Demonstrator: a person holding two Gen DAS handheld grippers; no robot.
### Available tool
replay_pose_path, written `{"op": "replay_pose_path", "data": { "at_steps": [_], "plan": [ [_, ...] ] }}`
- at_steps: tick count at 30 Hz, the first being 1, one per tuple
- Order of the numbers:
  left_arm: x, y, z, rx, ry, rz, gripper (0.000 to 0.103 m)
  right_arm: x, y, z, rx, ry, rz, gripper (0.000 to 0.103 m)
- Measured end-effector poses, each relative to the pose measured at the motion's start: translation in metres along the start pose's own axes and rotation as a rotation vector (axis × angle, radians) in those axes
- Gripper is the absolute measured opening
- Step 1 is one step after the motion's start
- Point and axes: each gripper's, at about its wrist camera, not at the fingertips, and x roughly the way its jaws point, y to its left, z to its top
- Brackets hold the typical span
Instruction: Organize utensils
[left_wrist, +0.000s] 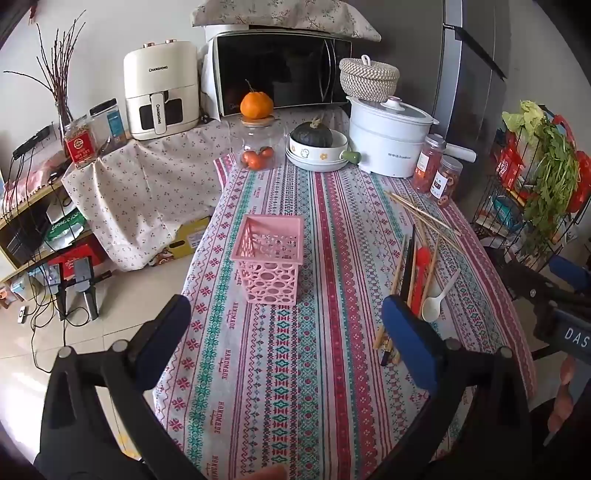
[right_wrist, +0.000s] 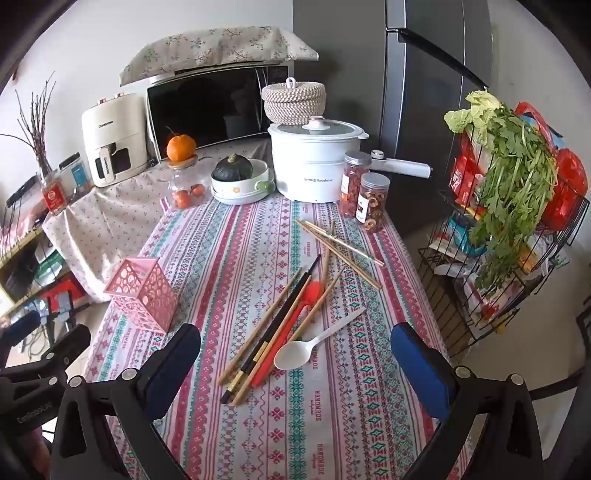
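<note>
The bench (right_wrist: 332, 424), under a striped cloth, carries a pink basket (right_wrist: 142, 293). Right of the basket lie scattered chopsticks (right_wrist: 340, 245), a red spoon (right_wrist: 291, 328) and a white spoon (right_wrist: 314, 345); beyond it stand a jar (right_wrist: 186, 188), a bowl (right_wrist: 240, 190), a pot (right_wrist: 314, 162).

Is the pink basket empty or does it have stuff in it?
Empty. The left wrist view looks into the pink basket: only its holed walls and bottom show.

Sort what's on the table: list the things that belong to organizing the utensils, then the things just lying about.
For the job: pink basket, white spoon, red spoon, black chopsticks, wooden chopsticks.

Just lying about: white pot, squash in its dish, orange, two snack jars, woven basket.
</note>
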Motion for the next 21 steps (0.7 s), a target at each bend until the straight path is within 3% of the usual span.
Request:
{"op": "replay_pose_path", "data": {
  "at_steps": [21],
  "plan": [
    [0.0014,0.0007,0.0022,-0.006,0.002,0.002,0.103,0.0015,-0.0003,0.0006,-0.014,0.0,-0.012,0.103]
  ]
}}
